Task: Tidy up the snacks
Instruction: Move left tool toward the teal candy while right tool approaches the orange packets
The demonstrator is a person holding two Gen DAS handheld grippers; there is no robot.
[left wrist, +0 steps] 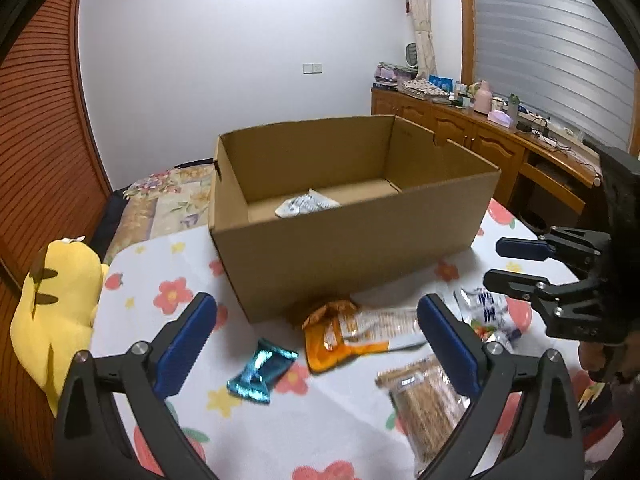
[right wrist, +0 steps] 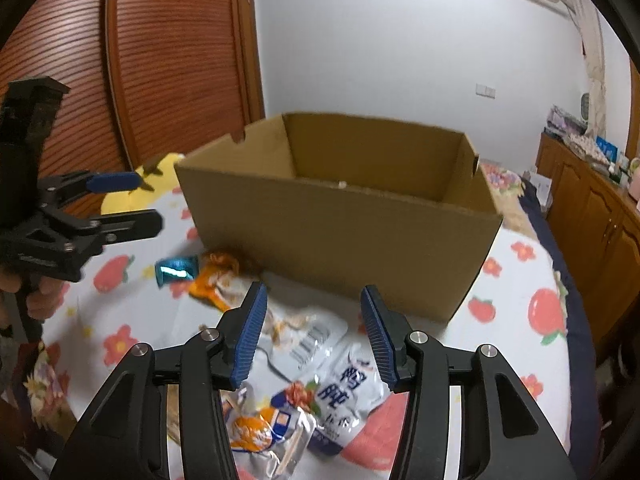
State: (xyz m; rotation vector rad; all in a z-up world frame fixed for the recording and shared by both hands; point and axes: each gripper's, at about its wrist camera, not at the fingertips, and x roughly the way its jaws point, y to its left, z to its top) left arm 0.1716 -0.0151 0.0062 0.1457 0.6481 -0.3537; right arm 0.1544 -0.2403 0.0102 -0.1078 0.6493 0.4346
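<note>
Cardboard box (left wrist: pixel 352 248): centre of both views, open-topped, plain brown with no print, standing on the flowered tablecloth (left wrist: pixel 168 296).
Inside the box: one white packet (left wrist: pixel 306 205) with dark writing too blurred to read, lying on the floor of the box.
Teal foil packet (left wrist: pixel 260 370): lower centre of the left view, on the cloth in front of the box; no legible text.
Orange packet (left wrist: pixel 340 340): just right of the teal one, its top touching the foot of the box; print blurred.
White-and-blue pouch (right wrist: pixel 348 392): lower centre of the right view, large blue Chinese characters down its face, lying among overlapping packets.
Cracker pack (left wrist: pixel 428 412): lower right of the left view, clear wrap.
Left gripper (left wrist: pixel 316 344): jaws spread wide, holding nothing, above the packets.
Right gripper (right wrist: pixel 314 336): jaws partly spread, nothing between them, above the white-and-blue pouch.
Yellow plush toy (left wrist: pixel 56 312): left edge of the left view.
</note>
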